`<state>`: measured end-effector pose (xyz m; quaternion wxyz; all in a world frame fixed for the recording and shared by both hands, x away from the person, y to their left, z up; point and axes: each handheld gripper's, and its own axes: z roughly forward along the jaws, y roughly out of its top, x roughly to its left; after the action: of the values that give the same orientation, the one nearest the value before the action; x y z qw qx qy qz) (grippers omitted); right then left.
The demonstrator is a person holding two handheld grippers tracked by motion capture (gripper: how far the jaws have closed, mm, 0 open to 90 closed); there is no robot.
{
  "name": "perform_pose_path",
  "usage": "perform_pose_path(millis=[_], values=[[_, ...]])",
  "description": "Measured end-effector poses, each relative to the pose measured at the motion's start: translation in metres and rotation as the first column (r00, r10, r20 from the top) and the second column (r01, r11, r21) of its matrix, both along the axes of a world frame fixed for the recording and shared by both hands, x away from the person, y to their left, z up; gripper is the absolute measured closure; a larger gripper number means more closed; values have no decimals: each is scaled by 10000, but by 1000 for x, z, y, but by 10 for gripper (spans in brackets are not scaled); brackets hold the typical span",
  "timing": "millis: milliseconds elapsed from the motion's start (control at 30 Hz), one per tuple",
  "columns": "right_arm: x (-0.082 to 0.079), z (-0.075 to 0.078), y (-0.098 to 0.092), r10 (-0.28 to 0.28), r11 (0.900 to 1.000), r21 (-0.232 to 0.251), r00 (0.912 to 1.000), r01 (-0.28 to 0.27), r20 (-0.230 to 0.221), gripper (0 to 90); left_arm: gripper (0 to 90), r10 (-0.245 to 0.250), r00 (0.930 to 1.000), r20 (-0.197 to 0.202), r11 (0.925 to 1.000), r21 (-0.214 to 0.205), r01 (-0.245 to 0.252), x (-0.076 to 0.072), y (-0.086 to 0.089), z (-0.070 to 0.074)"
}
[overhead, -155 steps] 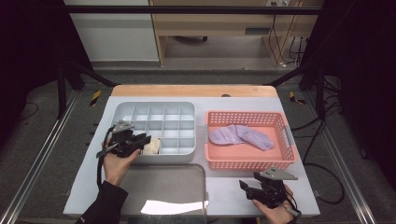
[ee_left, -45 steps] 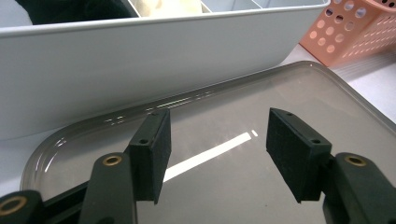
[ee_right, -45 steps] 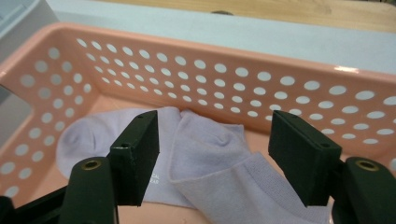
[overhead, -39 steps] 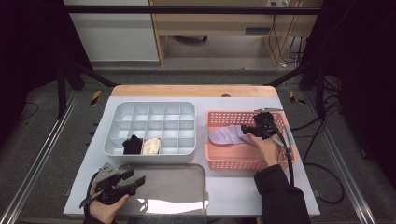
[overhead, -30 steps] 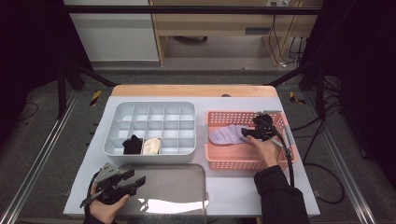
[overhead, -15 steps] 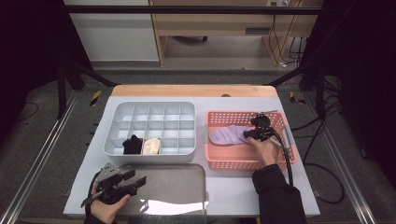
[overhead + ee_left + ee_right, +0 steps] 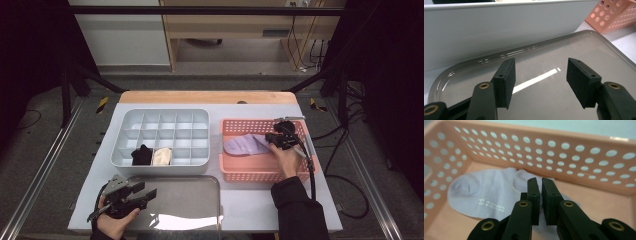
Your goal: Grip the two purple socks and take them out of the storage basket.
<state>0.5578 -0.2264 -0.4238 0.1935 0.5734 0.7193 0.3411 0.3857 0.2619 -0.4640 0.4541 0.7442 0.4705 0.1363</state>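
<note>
Right gripper (image 7: 540, 180) pinched on lilac sock (image 7: 486, 192), near basket wall (image 7: 584, 157)

A pale lilac fabric sock (image 7: 486, 192) carries small white lettering; the salmon-pink plastic basket (image 7: 584, 157) is dotted with round holes.

The right gripper (image 7: 540, 186) reaches into a pink plastic basket (image 7: 584, 150) whose walls are pierced with rows of round holes. Its two black fingers (image 7: 533, 195) have just been closing and now stand almost together, a thin slit left between them. They are over the edge of a pale lilac fabric sock (image 7: 486, 192), which lies flat on the basket floor and carries small white lettering. Whether cloth is pinched between the fingers cannot be told.
</note>
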Motion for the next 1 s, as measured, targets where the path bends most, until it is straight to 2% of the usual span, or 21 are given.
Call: perform_pose_path(millis=[233,333,500,667,900,933,1000], values=[[-10,14,-7,51,9992,381,9983,-73,574,855,400,5,10000,-33,10000,36,-5,0,0,0],[-21,27,-10,143,9978,635,9945,-210,1035,858,400,6,10000,-33,10000,44,-6,0,-1,0],[-32,37,-13,223,9962,801,9913,-329,1298,860,400,-24,10000,-42,10000,66,24,0,-1,-1],[-49,51,-16,358,9931,1035,9817,-559,1869,861,400,-7,10000,-32,10000,99,7,0,-1,-1],[-62,67,-13,609,9908,1041,9708,-870,2318,861,401,52,10000,-31,10000,32,-52,-1,-1,0],[-67,73,-12,721,9895,1036,9650,-1010,2523,861,402,59,10000,-27,10000,42,-59,-1,-1,0],[-72,79,-9,867,9875,1045,9603,-1180,2650,861,402,58,10000,-22,10000,49,-58,-1,-1,0]])
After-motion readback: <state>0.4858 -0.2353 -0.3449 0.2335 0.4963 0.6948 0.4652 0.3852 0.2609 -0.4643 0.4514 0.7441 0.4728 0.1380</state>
